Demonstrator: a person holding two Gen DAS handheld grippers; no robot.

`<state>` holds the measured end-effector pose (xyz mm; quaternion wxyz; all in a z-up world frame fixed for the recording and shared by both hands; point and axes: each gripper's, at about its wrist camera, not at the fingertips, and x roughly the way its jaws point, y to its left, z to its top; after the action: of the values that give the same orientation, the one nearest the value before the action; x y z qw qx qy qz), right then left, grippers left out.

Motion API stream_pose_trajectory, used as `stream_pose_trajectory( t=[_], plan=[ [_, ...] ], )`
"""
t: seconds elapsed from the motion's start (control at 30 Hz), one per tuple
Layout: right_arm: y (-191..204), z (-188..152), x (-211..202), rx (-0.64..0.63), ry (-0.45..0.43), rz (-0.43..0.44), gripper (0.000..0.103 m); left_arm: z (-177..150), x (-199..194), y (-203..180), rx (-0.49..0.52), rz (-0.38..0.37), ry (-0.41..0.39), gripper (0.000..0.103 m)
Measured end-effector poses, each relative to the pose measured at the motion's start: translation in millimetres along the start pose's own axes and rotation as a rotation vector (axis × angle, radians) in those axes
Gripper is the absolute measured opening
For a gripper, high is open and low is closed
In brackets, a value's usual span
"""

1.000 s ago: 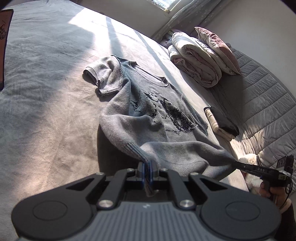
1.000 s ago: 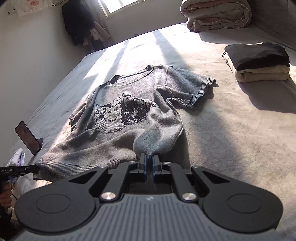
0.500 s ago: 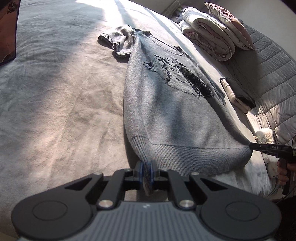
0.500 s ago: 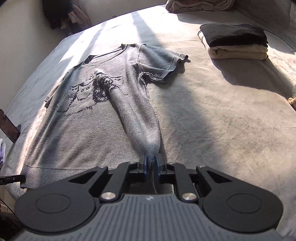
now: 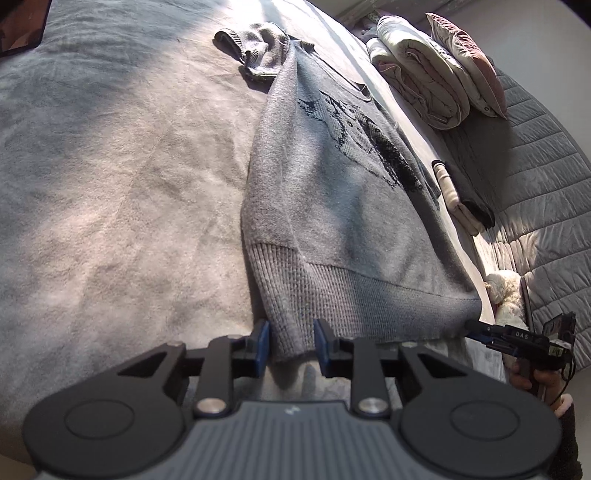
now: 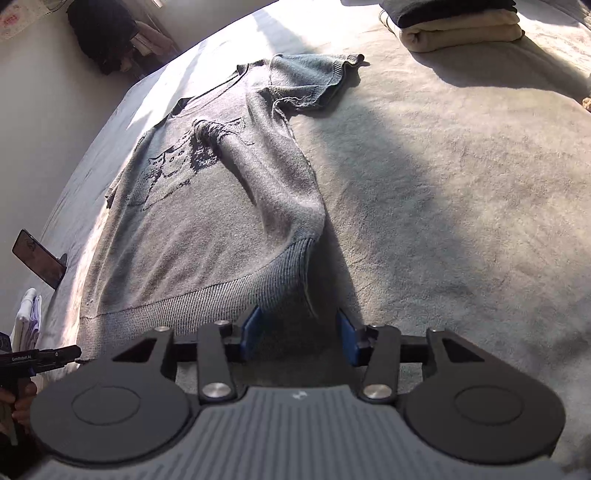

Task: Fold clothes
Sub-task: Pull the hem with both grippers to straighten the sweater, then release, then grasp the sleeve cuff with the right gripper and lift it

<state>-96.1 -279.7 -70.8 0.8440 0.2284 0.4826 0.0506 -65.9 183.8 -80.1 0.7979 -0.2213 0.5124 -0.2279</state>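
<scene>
The grey knitted short-sleeved jumper with a dark cat pattern on its chest (image 6: 207, 206) lies face up on the bed covered in a pale grey plush blanket (image 6: 461, 206), its ribbed hem nearest the cameras and its neckline far off. It is not flat: a raised ridge of knit runs from the pattern down toward the right hem corner, and both short sleeves are crumpled back on themselves.

The left hand-held gripper (image 5: 290, 345) has just been opening; its blue pads stand narrowly apart with the left hem corner loose between them. The right hand-held gripper (image 6: 301, 338) has likewise been opening and stands a little wider, the right hem corner lying slack in its gap, no pad pressing.

The main risk, as I judge it, is that a pad snags the ribbing when the grippers draw away and drags the hem askew. The ridge and bunched sleeves, if left, would be locked into any fold and give a lumpy, lopsided result. The hem also seems close to the bed's near edge, so the knit could slide off.

A folded stack of a black garment on cream ones (image 6: 458, 22) sits well apart.
</scene>
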Motion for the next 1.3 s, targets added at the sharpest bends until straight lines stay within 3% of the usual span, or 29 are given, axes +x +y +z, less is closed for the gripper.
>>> stream_pose_trajectory(
  t=[0.03,0.23,0.37,0.53,0.73,0.93,1.0,1.07,1.1,1.2,1.3],
  plan=[
    [1.1,-3.0,6.0,0.000,0.014,0.008,0.011,0.1,-1.8,-4.6,0.018,0.014,-0.008,0.005],
    [22.0,3.9,-23.9,-0.086,-0.012,0.016,0.010,2.6,-39.0,-30.4,0.112,0.044,-0.103,0.005],
    [33.3,6.9,-51.6,-0.150,-0.009,0.019,0.009,3.3,-64.7,-40.2,0.159,0.065,-0.120,0.005],
    [50.1,-0.6,-54.2,-0.233,0.040,-0.006,0.004,-2.7,-71.1,-42.4,0.199,0.113,-0.094,0.005],
    [48.6,-8.3,-29.9,-0.254,0.109,-0.046,0.004,-11.2,-47.6,-29.9,0.212,0.167,0.000,0.005],
    [40.9,-4.1,-16.4,-0.225,0.148,-0.068,0.013,-3.1,-33.1,-18.5,0.185,0.177,0.047,0.009],
    [38.1,0.7,-17.6,-0.216,0.144,-0.068,0.013,3.1,-35.0,-15.7,0.181,0.175,0.041,0.019],
    [35.6,6.2,-18.7,-0.204,0.140,-0.066,0.016,10.7,-37.3,-13.7,0.171,0.181,0.021,0.036],
    [34.5,9.9,-18.2,-0.197,0.134,-0.069,0.017,14.6,-38.3,-12.9,0.166,0.184,0.010,0.037],
    [32.6,23.3,-15.5,-0.178,0.110,-0.078,0.039,32.3,-38.0,-10.0,0.139,0.191,-0.023,0.040],
    [35.3,35.4,-8.1,-0.165,0.098,-0.079,0.041,49.7,-32.6,-10.0,0.117,0.203,-0.043,0.041]
  ],
)
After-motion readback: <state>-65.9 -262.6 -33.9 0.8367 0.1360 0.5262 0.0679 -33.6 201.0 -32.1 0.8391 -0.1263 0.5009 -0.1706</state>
